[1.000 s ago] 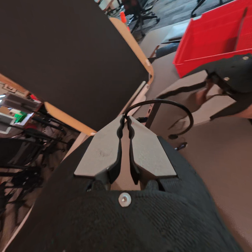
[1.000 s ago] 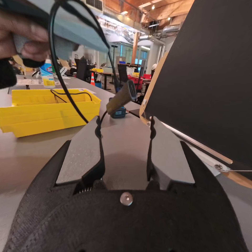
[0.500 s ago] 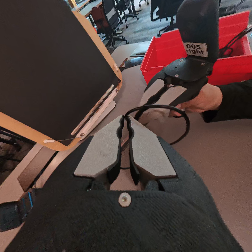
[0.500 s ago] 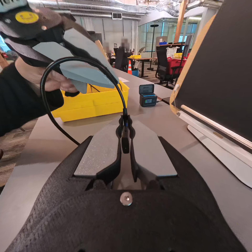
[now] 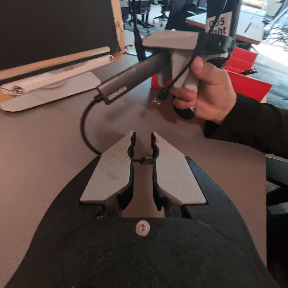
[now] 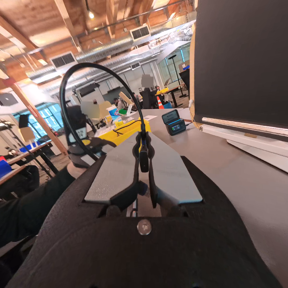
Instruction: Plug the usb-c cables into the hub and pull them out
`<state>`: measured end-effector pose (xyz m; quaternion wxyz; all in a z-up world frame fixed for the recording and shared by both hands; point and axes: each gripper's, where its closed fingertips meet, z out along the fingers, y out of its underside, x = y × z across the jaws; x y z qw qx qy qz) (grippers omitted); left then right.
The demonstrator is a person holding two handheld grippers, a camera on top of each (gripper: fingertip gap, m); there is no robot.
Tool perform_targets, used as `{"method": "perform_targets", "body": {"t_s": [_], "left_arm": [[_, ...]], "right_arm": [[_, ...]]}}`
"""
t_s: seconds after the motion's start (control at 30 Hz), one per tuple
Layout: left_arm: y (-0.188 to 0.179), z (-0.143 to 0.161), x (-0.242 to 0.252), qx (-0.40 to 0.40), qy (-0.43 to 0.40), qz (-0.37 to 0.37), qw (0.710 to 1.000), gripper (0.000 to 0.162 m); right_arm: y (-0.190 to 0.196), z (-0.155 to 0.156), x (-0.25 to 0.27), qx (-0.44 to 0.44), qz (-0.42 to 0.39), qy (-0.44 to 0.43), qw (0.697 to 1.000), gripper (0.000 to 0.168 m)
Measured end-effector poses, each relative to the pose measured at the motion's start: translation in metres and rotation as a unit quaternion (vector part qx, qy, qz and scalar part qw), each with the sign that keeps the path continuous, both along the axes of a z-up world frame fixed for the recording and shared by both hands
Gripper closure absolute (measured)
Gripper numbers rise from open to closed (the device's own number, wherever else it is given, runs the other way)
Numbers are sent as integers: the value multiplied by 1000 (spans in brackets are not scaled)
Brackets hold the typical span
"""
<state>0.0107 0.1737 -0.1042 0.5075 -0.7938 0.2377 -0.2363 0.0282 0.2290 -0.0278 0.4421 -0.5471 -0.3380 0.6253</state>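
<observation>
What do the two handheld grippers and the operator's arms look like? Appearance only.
Both grippers, left and right, have flat grey wedge-shaped jaws with black wavy inner edges, a textured black body and a silver screw at the centre. The right one's black post bears a white label. Black long sleeves.

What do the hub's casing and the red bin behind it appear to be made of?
The hub looks like anodised metal, probably aluminium: dark grey, matte, crisp straight edges. The red bin looks like moulded plastic: uniform saturated colour, thin smooth walls. Neither is certain.
</observation>
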Motion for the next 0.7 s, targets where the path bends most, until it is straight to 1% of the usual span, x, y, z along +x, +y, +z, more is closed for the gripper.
{"method": "perform_targets", "body": {"t_s": [0.1, 0.2, 0.27, 0.37, 0.4, 0.47, 0.53, 0.63, 0.7], "left_arm": [[9, -5, 21, -9, -46, -15, 999, 139], [19, 4, 28, -3, -91, -11, 996, 134], [24, 8, 26, 7, -97, -6, 995, 135], [32, 10, 7, 28, -72, 30, 997, 140], [32, 14, 3, 38, -76, 36, 996, 140], [33, 22, -5, 51, -100, 49, 992, 140], [34, 26, -9, 47, -127, 53, 989, 137], [31, 31, -9, 49, -155, 43, 986, 135], [29, 35, -9, 60, -157, 45, 985, 136]], "right_arm": [[-4, 7, 2, -12, 17, 25, 999, 166], [-8, 10, 3, -21, 30, 39, 999, 166], [-12, 12, 2, -26, 43, 49, 998, 166], [-18, 12, -1, -37, 62, 55, 996, 166], [-21, 10, -3, -38, 67, 49, 996, 165], [-27, 5, -10, -32, 79, 37, 996, 165], [-35, 4, -14, -41, 102, 42, 993, 165], [-39, 8, -14, -68, 122, 67, 988, 165], [-39, 10, -12, -82, 131, 80, 985, 165]]}}
